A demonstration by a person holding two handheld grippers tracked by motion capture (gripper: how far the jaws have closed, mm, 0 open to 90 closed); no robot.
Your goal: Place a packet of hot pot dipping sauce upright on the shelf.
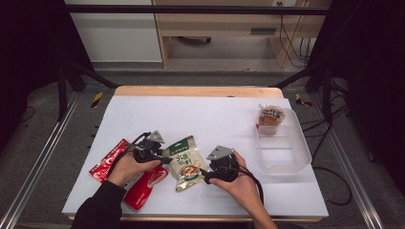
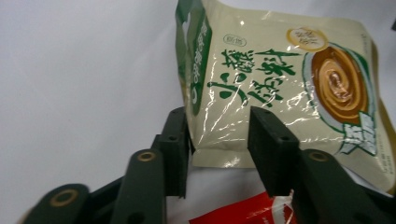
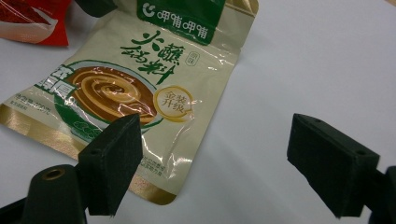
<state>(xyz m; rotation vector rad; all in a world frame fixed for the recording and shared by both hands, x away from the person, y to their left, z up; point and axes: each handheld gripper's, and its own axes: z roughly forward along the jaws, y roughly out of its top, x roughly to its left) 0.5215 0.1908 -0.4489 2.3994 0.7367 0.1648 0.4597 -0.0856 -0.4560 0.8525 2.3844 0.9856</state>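
A cream sauce pouch [image 1: 185, 163] with a green top band and a brown bowl picture lies flat in the middle of the white table [image 1: 210, 114]. My left gripper [image 1: 166, 159] sits at the pouch's left edge. In the left gripper view its jaws stand a little apart [image 2: 218, 126] with a corner of the pouch [image 2: 280, 79] between them, not pinched. My right gripper [image 1: 204, 175] is at the pouch's right side. In the right gripper view it is wide open [image 3: 215, 140], its left jaw over the pouch's gold-edged bottom [image 3: 140, 84].
Two red packets [image 1: 109, 160] [image 1: 145, 187] lie at the front left, one under my left hand. A clear plastic bin [image 1: 282, 150] stands at the right with a snack packet [image 1: 270, 116] at its far end.
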